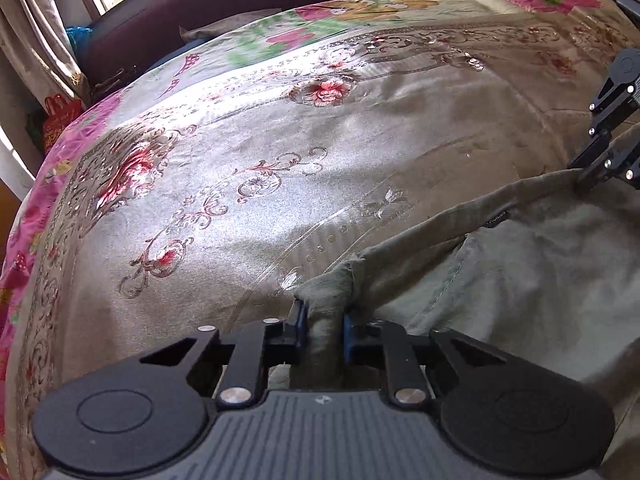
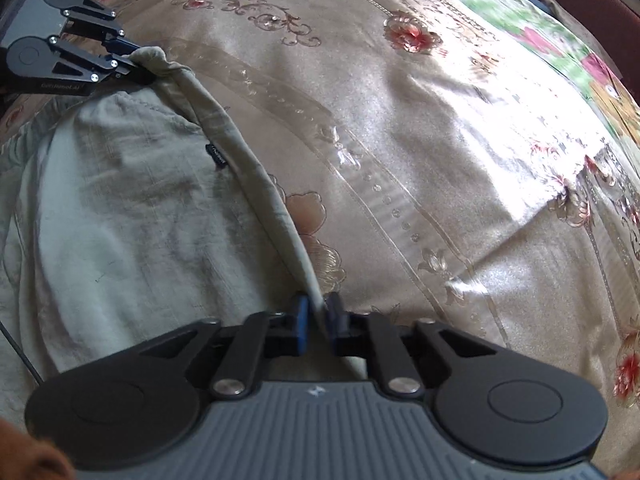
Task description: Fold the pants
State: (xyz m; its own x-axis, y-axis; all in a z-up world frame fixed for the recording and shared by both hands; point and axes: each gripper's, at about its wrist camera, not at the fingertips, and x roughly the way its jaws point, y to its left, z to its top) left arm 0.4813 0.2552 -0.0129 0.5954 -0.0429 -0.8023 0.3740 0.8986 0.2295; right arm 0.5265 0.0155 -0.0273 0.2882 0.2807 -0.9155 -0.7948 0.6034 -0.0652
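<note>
Grey-green pants (image 1: 520,272) lie on a bed, spreading to the right in the left wrist view and to the left in the right wrist view (image 2: 120,208). My left gripper (image 1: 325,320) is shut on a bunched corner of the pants' edge; it also shows in the right wrist view (image 2: 138,62). My right gripper (image 2: 318,312) is shut on the other end of the same edge; it also shows in the left wrist view (image 1: 588,178). The edge (image 2: 248,168) hangs stretched between both grippers, lifted off the bed. A small dark label (image 2: 218,156) sits near it.
The bed is covered by a shiny beige floral bedspread (image 1: 248,184) with a pink border (image 1: 24,240). A dark maroon headboard or sofa back (image 1: 200,4) and a curtained window (image 1: 40,32) lie beyond the bed.
</note>
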